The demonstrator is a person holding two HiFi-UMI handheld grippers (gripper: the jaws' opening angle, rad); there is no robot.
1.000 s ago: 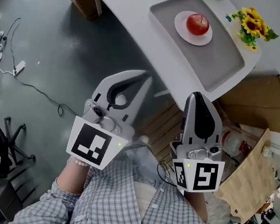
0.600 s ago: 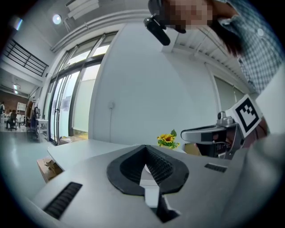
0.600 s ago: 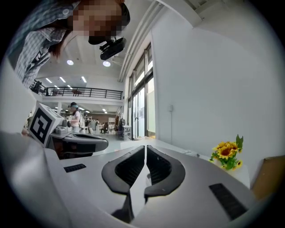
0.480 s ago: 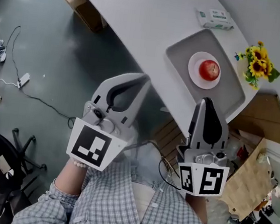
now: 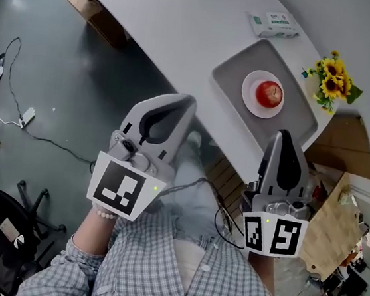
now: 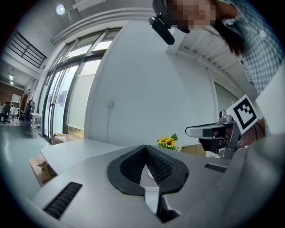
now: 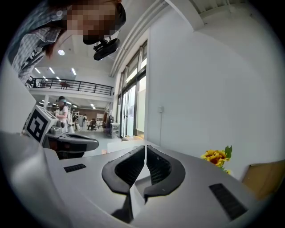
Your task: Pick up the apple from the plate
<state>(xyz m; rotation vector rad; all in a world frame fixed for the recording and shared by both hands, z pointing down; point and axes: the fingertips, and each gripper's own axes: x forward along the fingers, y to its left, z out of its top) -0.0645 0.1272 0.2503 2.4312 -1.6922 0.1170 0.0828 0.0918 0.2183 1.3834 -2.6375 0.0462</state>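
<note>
Apple (image 5: 269, 93) on plate (image 5: 248, 93), in tray (image 5: 297, 119) on counter (image 5: 186, 30). Left hand-held gripper (image 5: 188, 100): jaws together, nothing held, off the counter's edge. Right hand-held gripper (image 5: 284, 133): jaws together, empty, apart from the apple.

Was a white table (image 5: 173, 22) over grey floor (image 5: 59, 81); carried a grey tray (image 5: 295, 121), a tissue packet (image 5: 272, 24) and sunflowers (image 5: 330, 85).

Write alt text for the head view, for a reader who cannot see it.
A red apple lies on a white plate in a grey tray on a white table. Below, a person in a checked shirt holds the left gripper and right gripper, both shut and empty.
</note>
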